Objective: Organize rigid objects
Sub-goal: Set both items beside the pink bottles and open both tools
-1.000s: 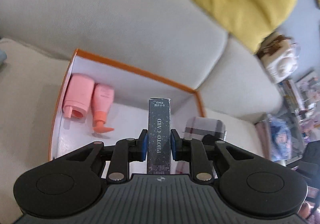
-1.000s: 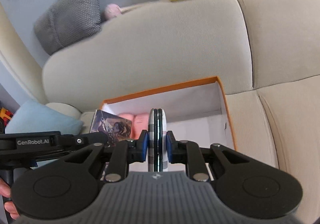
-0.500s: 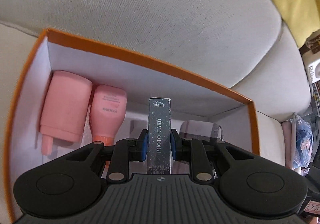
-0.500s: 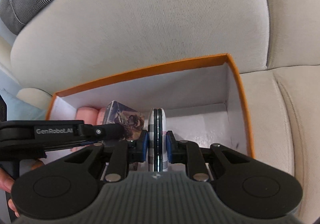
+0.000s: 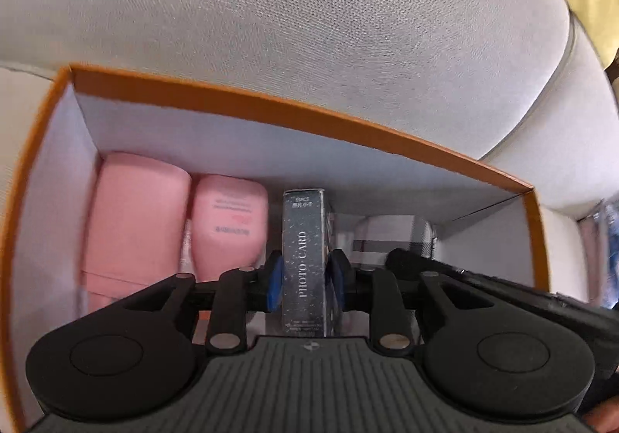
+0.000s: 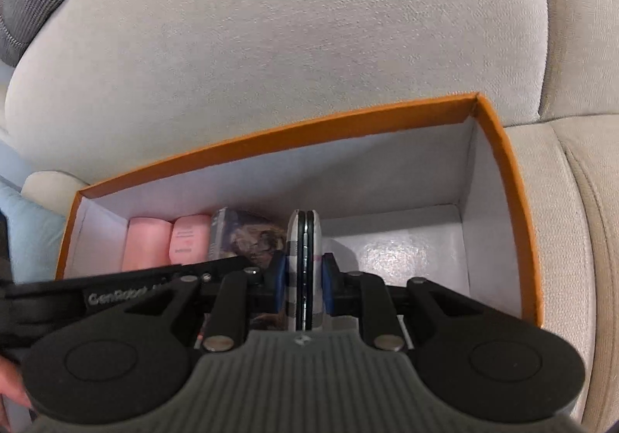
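Pink bottles (image 5: 174,224): two, left side of one orange box (image 5: 271,104).
Left gripper (image 5: 303,276): jaws just opening, pads barely clear of card box (image 5: 303,251).
Right gripper (image 6: 304,284): narrow, clamping plaid case (image 6: 304,259).

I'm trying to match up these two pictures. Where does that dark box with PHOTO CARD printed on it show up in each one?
Left wrist view: the photo card box stands dead centre, narrow side facing us, between the left gripper fingers, which have just been opening.
Right wrist view: its illustrated face shows left of centre, beside the plaid case in the right gripper.
Shared landmark: the pink bottle, directly left of the box.
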`<state>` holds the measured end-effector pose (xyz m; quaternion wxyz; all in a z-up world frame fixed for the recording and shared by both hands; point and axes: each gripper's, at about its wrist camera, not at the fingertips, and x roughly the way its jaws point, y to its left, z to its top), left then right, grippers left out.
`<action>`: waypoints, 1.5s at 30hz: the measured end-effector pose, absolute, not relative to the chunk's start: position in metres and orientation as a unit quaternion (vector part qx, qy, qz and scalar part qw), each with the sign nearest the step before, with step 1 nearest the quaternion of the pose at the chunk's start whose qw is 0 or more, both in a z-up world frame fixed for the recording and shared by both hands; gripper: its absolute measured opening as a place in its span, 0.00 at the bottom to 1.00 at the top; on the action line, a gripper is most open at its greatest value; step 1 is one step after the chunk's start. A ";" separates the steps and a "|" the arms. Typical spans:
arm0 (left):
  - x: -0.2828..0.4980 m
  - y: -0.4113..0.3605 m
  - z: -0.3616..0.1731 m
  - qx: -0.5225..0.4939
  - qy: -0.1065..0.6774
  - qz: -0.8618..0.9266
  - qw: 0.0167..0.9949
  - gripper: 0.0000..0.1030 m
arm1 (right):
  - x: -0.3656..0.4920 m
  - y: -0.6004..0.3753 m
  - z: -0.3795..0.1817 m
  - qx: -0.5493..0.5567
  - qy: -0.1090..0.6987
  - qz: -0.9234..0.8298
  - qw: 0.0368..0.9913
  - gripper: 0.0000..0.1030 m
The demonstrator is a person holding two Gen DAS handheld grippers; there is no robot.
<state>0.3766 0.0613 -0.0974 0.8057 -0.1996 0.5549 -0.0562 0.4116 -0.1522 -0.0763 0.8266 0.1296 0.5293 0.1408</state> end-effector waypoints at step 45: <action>0.351 0.027 -0.101 -0.014 0.595 -0.113 0.796 0.35 | 0.418 -0.133 -0.111 0.018 0.595 0.144 0.790 0.47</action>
